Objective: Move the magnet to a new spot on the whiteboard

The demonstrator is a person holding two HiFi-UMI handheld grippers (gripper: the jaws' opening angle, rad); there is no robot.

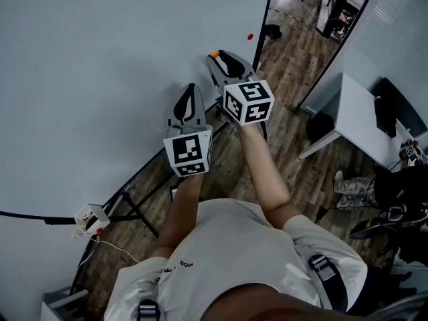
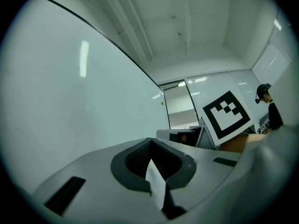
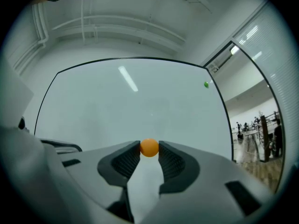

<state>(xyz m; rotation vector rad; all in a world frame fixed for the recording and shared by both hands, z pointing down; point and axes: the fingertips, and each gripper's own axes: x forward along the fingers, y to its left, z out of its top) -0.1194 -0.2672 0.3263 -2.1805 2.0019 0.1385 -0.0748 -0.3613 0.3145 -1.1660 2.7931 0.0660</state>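
Wood-plank floor [image 1: 287,65]; white desk [image 1: 358,116] at right; black-framed partition [image 1: 338,45]; white ceiling [image 3: 117,22].

Head view steeply down, gripper views facing whiteboard [image 3: 117,101]

Whiteboard [image 1: 100,79] stands at left; the desk [image 1: 354,109] stands well apart at right. Left claw [image 1: 192,89] and right claw [image 1: 217,57] lie side by side before the board. The magnet [image 3: 149,148] sits between the right claw's jaw tips; a second magnet [image 1: 250,36] sits beyond, near the board's right edge.

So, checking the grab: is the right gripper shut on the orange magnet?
Yes, shut: the right gripper pinches the orange magnet between both jaws.
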